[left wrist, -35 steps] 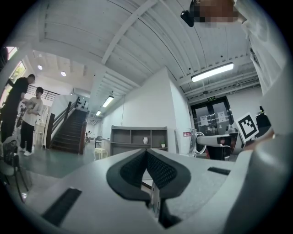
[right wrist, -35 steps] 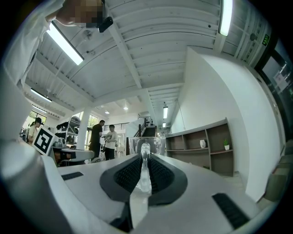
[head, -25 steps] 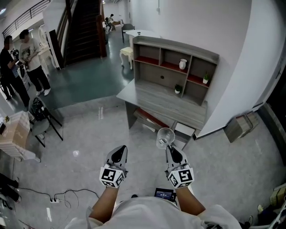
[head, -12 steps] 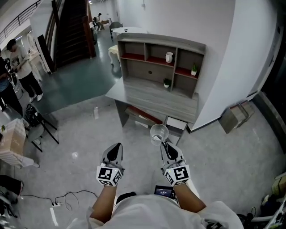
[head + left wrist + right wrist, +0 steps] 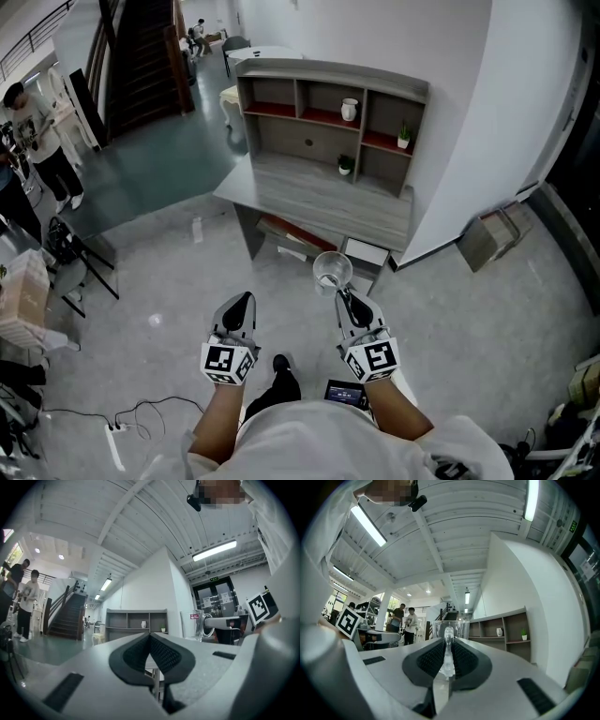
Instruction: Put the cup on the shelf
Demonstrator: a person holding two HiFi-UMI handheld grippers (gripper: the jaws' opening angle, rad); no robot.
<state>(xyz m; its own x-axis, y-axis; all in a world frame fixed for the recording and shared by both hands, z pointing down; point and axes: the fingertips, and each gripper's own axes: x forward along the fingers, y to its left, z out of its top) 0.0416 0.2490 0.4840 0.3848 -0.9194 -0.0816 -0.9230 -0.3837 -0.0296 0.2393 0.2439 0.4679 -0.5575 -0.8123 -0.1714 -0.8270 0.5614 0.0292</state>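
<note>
A clear glass cup [image 5: 332, 271] with a handle hangs over the floor in front of the desk, upright, its handle pinched in my right gripper [image 5: 345, 296], which is shut on it. The right gripper view shows the handle [image 5: 448, 654] between the jaws and the cup's bowl [image 5: 450, 628] beyond. My left gripper [image 5: 244, 304] is shut with nothing in it, level with the right one; from the left gripper view the cup [image 5: 201, 625] appears off to the right. The grey shelf [image 5: 334, 125] stands on the desk against the white wall, some way ahead.
On the shelf stand a white vase [image 5: 350, 110] and two small potted plants [image 5: 404, 139]. The grey desk [image 5: 315, 200] has a white box [image 5: 365, 254] under it. A cardboard box [image 5: 488, 237] lies right. People [image 5: 37, 122] stand far left, cables [image 5: 141, 413] trail on the floor.
The desk and shelf have come nearer and shifted left in the head view as I walk forward. Both grippers keep their pose, the cup still held in the right one.
</note>
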